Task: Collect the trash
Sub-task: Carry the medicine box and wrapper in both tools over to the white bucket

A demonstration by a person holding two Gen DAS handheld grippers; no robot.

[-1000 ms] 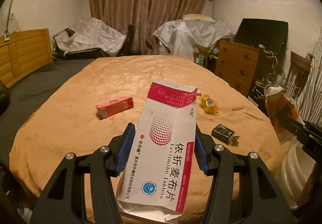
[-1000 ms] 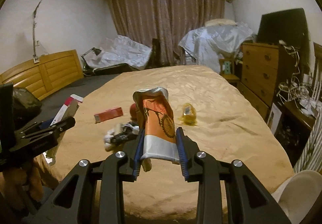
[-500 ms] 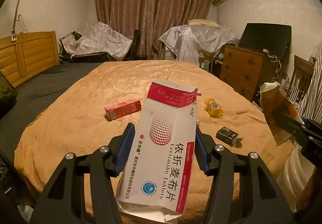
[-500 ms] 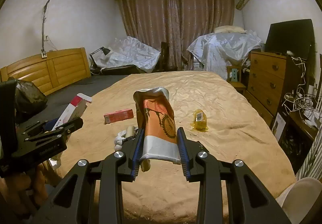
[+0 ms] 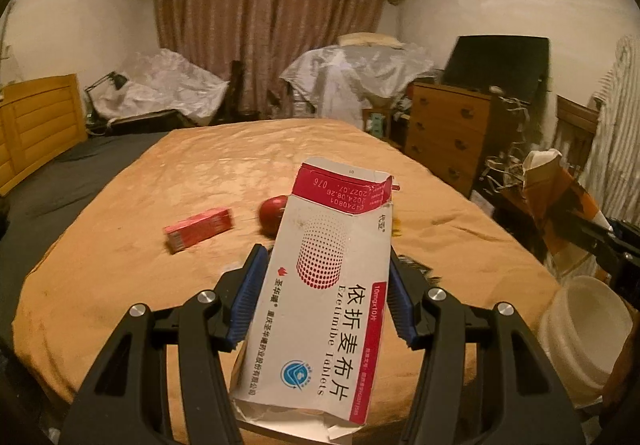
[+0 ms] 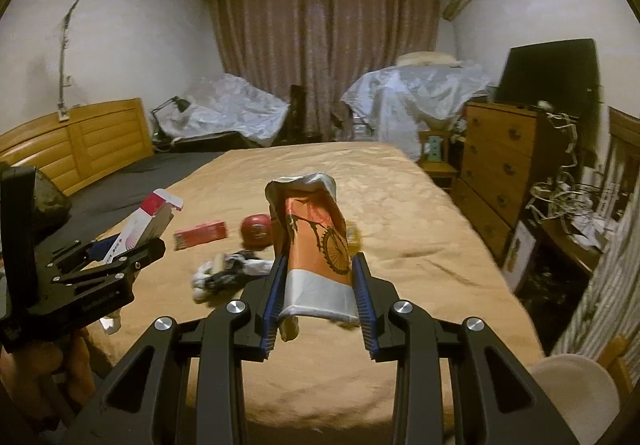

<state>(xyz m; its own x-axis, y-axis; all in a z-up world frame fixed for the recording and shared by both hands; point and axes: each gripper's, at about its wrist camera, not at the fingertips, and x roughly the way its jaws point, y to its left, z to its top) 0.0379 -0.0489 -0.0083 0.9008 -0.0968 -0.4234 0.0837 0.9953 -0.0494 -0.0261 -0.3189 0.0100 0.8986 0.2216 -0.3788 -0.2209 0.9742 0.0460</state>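
1. Left gripper (image 5: 325, 295): we hold it part-open, its blue pads clamped on the flanks of a flattened white-and-red Ezetimibe tablet carton (image 5: 326, 285). The carton stands nearly upright, torn red flap at 12 o'clock, ragged lower end at 6 o'clock.
2. Right gripper (image 6: 316, 299): jaws set narrow, gripping an orange snack wrapper (image 6: 316, 245) printed with a bicycle; its silver mouth gapes at 12 o'clock.
3. Still lying on the tan bedspread (image 5: 160, 285), seen from the right wrist:
   - small red box (image 6: 200, 234) at 10 o'clock of the wrapper;
   - round red item (image 6: 258, 231), partly behind the wrapper, which we cannot name with certainty;
   - crumpled black-and-white litter (image 6: 230, 273) at 9 o'clock of the right gripper;
   - a yellow scrap at 3 o'clock of the wrapper, mostly hidden.
4. White bin (image 5: 584, 329): at 4 o'clock in the left view, just off the bed's edge, beneath the right gripper.
5. Step in hand, as we judge it: both pieces are lifted clear of the bed, in carry toward disposal.
6. Next move, as we judge it: we bring each gripper over the bin's mouth and spread the jaws so the carton and wrapper fall inside, then return for the remaining litter.
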